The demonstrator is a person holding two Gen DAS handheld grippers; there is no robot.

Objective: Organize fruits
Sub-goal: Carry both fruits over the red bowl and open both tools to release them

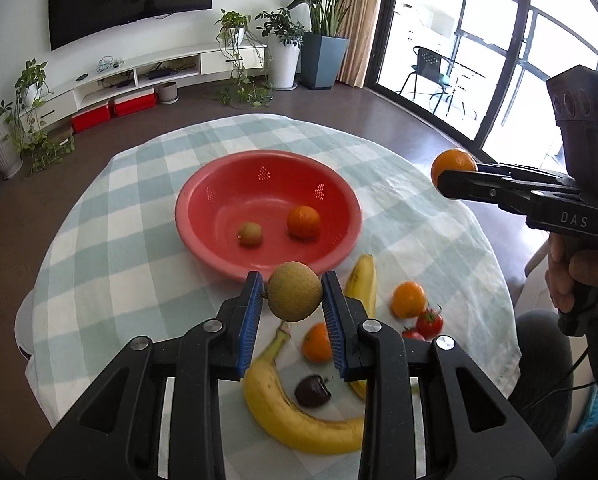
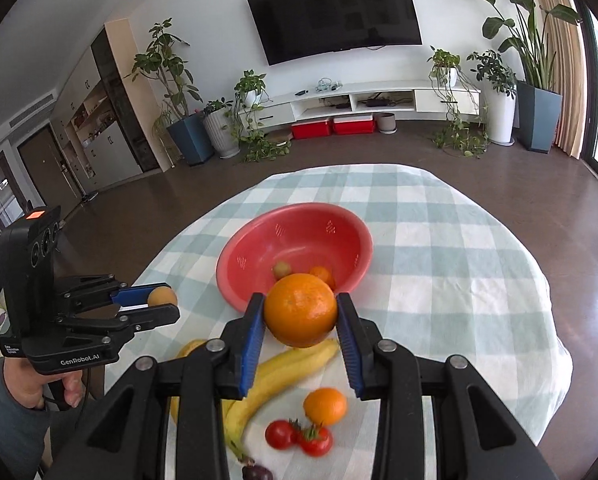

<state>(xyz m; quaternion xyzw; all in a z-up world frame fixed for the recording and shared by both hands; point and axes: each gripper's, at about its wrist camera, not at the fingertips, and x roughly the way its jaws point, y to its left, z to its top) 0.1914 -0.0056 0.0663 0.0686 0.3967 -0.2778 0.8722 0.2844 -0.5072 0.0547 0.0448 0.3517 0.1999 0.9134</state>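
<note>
Two grippers, both loaded: left gripper [image 1: 293, 304] clamps a tan round fruit [image 1: 295, 291], right gripper [image 2: 301, 322] clamps an orange [image 2: 301, 310], both above table w/ red bowl [image 1: 203, 200] (kind of small greenish fruit [image 1: 250, 233] inside unclear). Bananas [image 1: 283, 408] partly hidden behind fingers.

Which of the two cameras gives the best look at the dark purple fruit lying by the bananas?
The left wrist view: the dark purple fruit shows whole beside a banana. The right wrist view catches only its top at the bottom edge.

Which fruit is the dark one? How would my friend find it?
Start at the red bowl on the checked cloth, then look nearer, past the oranges. The plum lies beside the big banana. It is the only dark purple fruit.
</note>
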